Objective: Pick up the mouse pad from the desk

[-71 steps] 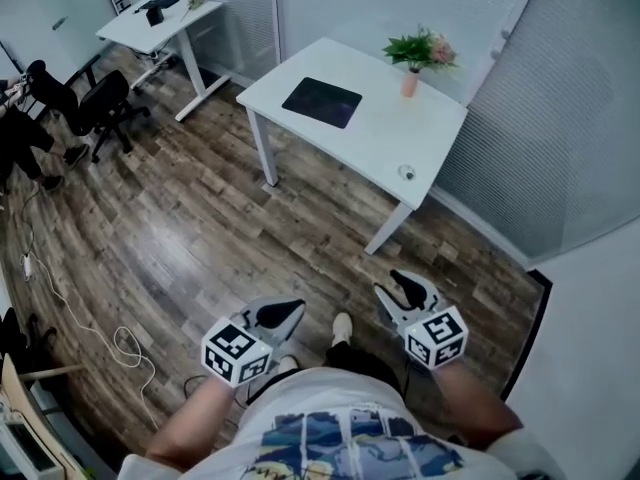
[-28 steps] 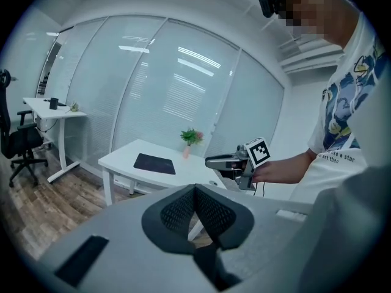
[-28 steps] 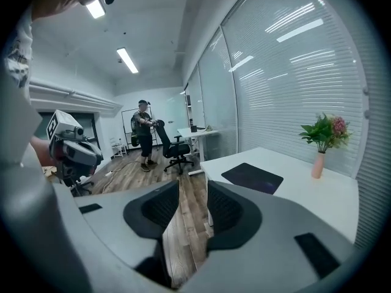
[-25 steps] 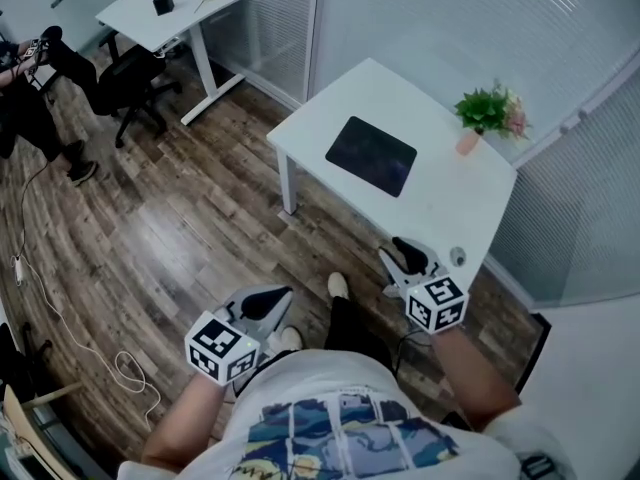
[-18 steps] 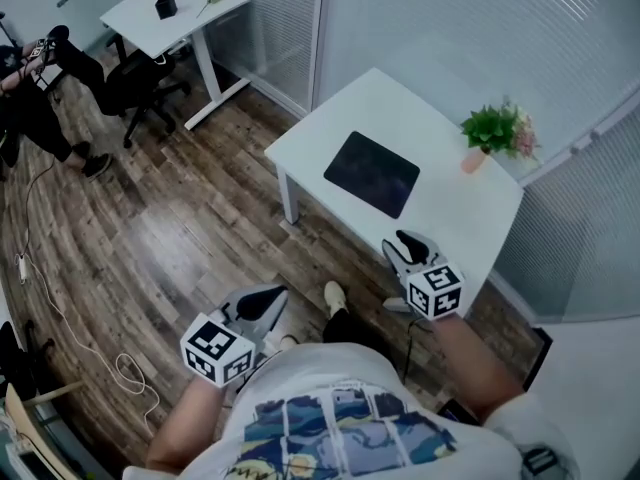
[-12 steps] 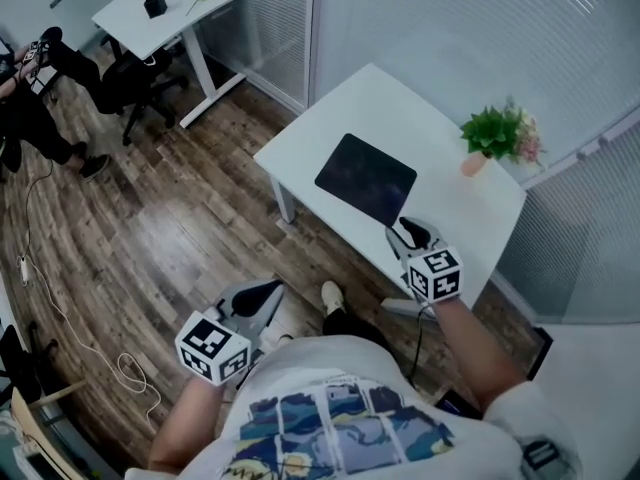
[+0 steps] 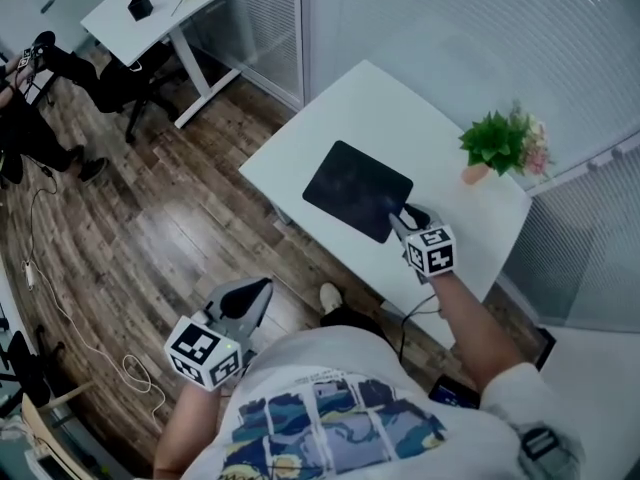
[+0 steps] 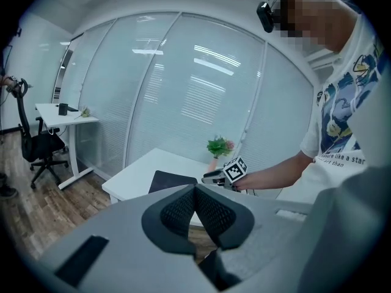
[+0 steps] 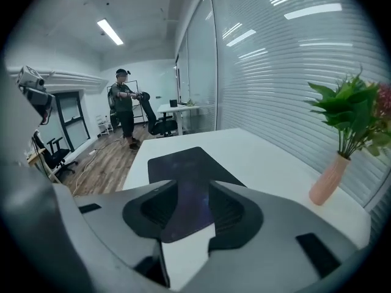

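Pad: thin black rectangular mouse pad (image 7: 357, 190) flat, centred on white desk (image 7: 405, 108).
Right gripper (image 7: 402, 218): jaws apart, just widened, empty, above pad's near corner.
Left gripper (image 7: 256, 292): closed, empty.
Risk: jaws may skid, shoving flat pad.

right hand-held gripper (image 7: 405, 215) just opening (empty), left hand-held gripper (image 7: 260, 288) closed
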Tool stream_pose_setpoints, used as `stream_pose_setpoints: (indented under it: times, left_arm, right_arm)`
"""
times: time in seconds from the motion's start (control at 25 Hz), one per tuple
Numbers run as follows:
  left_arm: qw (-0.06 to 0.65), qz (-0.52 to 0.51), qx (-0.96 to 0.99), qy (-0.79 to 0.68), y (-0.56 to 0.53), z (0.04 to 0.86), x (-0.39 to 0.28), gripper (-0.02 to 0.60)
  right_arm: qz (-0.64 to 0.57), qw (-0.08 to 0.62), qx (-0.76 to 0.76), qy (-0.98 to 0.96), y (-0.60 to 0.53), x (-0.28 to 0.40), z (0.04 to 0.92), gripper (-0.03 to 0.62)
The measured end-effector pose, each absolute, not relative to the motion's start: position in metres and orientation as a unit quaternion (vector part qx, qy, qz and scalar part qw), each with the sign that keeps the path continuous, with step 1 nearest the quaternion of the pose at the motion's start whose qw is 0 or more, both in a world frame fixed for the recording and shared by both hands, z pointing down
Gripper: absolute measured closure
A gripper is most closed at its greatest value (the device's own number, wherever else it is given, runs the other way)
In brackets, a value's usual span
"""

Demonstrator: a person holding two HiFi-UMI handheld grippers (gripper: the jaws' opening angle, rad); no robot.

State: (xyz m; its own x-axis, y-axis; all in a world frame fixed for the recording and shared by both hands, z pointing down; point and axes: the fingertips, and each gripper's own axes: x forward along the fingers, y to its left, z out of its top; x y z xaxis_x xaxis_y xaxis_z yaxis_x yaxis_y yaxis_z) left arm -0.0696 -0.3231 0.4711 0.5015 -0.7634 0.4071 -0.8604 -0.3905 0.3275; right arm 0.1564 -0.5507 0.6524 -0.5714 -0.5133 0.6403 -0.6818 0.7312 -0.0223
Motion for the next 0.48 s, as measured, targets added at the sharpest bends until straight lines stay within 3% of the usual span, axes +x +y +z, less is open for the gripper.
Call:
stream_pose_setpoints:
  times: [0.48]
  left_arm:
    - [0.265, 0.113, 0.807, -0.516, -0.366, 0.477, -0.066, 0.58]
  right_arm:
    - [0.157, 0.357, 0.357, -0.849, -0.628, 0.187, 0.718, 0.401]
